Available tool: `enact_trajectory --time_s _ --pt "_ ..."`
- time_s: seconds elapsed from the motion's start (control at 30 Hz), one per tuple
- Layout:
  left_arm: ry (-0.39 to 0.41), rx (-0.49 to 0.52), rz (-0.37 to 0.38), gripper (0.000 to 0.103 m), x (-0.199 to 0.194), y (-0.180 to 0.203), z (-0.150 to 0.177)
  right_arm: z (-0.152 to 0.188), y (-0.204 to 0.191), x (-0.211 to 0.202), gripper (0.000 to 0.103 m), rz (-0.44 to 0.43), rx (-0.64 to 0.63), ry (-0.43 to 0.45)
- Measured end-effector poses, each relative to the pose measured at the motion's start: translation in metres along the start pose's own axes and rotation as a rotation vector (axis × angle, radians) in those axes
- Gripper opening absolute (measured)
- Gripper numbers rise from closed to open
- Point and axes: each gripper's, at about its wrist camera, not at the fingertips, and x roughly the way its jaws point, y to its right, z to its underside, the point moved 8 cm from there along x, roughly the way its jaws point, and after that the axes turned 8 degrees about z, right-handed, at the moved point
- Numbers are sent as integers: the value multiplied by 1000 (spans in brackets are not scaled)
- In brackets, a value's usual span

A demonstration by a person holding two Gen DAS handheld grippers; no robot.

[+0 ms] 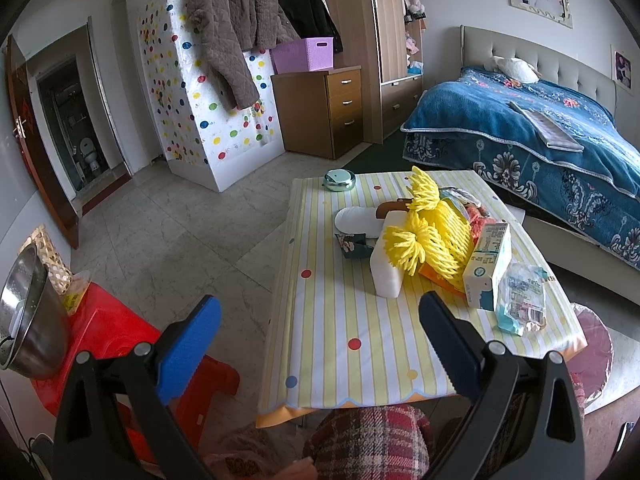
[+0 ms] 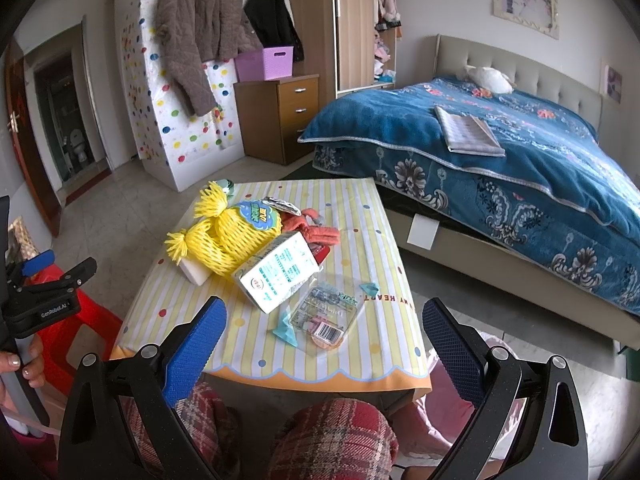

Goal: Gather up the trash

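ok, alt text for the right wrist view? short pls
Open right gripper, nothing between its blue pads, hovers above a striped table of trash: a clear plastic wrapper nearest, then a milk carton and yellow foam netting. Behind is a blue-covered bed; the left gripper shows at the left edge.

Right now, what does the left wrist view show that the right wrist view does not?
Only the left wrist view shows the steel bowl on the red stool and the white insole. Only the right wrist view shows the left gripper itself, from the side. Both share the striped table, yellow foam nets, milk carton and clear plastic wrapper.
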Motion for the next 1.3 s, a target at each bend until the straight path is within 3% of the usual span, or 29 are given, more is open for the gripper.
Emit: enact_trajectory --time_s 0.37,0.5,0.7,0.77,0.8,0.9,0.97,1.03,1.1,1.3 --pt "-11 22 22 96 22 3 8 11 -2 24 97 36 -21 -8" --pt "-26 30 22 96 34 5 9 19 -11 36 97 -70 -1 7" --pt "-100 36 68 96 57 15 19 49 -12 65 97 27 -101 -47" --pt "-111 58 81 96 63 23 21 58 -7 78 96 26 -88 -60" --pt "-111 66 86 96 65 26 23 66 -4 83 94 17 -87 -109" --pt "-107 79 100 96 72 34 23 65 -4 99 90 -2 -64 -87" --pt "-103 70 107 96 77 37 21 62 -6 111 76 -3 -53 -66" --pt "-106 55 109 96 84 38 20 64 -8 127 79 -8 -37 -96" --pt "-114 44 105 96 90 38 19 66 -9 140 89 -12 -12 -123" --pt "-152 46 83 96 104 37 23 76 -14 175 90 2 -17 -222"
